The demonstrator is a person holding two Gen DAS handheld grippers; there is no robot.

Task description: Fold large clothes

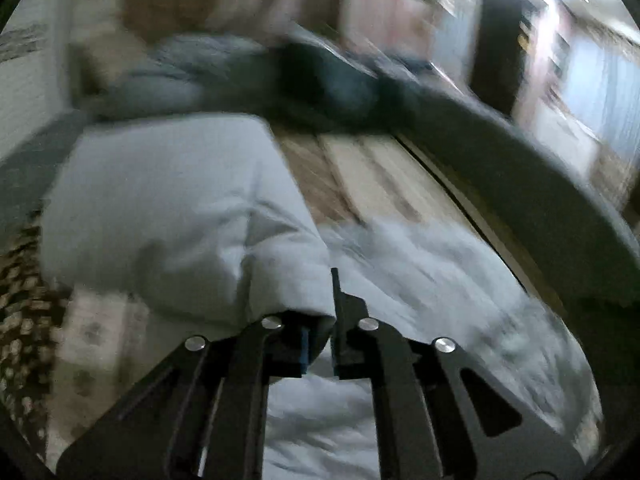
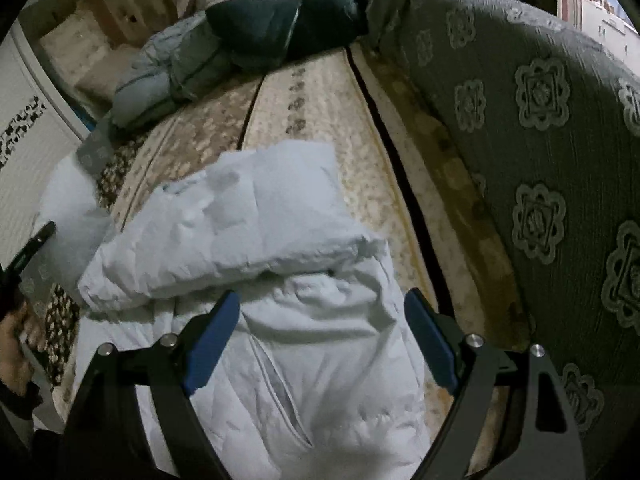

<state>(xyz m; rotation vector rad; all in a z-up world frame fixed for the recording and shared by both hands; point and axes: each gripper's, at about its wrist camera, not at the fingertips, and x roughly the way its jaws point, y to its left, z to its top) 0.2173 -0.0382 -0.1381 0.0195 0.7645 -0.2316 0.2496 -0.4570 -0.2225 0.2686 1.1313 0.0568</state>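
Note:
A pale blue padded jacket (image 2: pixel 280 320) lies on a patterned sofa seat (image 2: pixel 320 96), its upper part folded over the body. In the left wrist view, my left gripper (image 1: pixel 320 344) is shut on a fold of the jacket (image 1: pixel 180 216) and holds it raised; this view is blurred by motion. My right gripper (image 2: pixel 324 336) is open just above the jacket's body near its zip, holding nothing. The left gripper's tip shows at the left edge of the right wrist view (image 2: pixel 36 244).
A heap of dark and grey-blue clothes (image 2: pixel 248 32) lies at the far end of the seat. A grey-green patterned backrest cushion (image 2: pixel 540 160) runs along the right. A white cabinet (image 2: pixel 24 152) stands at the left.

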